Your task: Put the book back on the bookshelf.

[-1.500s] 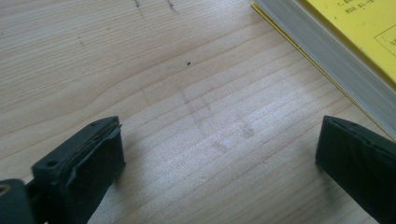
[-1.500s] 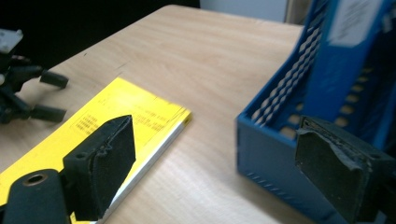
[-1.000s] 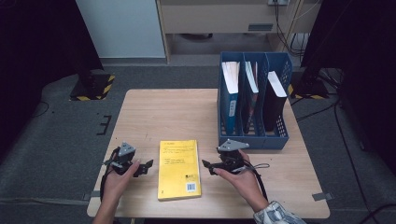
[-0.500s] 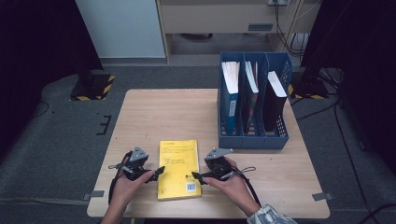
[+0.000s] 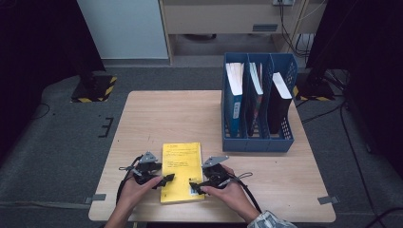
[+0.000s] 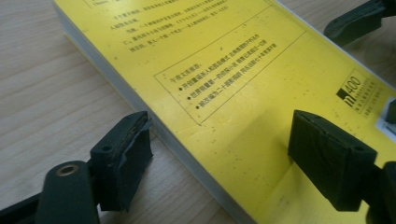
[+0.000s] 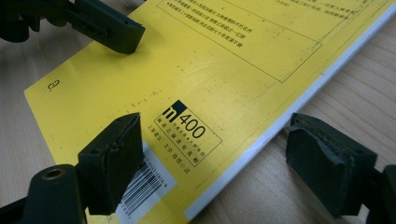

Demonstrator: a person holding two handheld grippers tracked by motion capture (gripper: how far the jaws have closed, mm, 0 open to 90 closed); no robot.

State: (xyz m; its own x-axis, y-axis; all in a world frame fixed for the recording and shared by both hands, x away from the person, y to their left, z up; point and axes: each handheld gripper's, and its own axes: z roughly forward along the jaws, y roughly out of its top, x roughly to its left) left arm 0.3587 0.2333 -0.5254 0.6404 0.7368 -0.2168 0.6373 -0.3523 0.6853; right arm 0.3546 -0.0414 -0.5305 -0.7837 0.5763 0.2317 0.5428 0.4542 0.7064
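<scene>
A yellow paperback (image 5: 180,164) lies flat near the table's front edge, back cover up, with a barcode (image 7: 149,179) at one corner. My left gripper (image 5: 167,179) is open at the book's left edge: in the left gripper view (image 6: 224,163) one jaw hangs over the wood and the other over the yellow cover (image 6: 243,93). My right gripper (image 5: 192,186) is open at the book's right edge: in the right gripper view (image 7: 215,158) one jaw hovers above the barcode and the other above the table. Neither holds anything.
A blue three-slot file holder (image 5: 259,140) stands at the back right of the wooden table (image 5: 166,114), with upright books and folders in its slots. The left gripper's jaw (image 7: 102,25) lies over the book's far corner.
Both hands have moved inward from the book's sides, so that each open gripper now straddles an edge of the yellow book. The book has not moved.
</scene>
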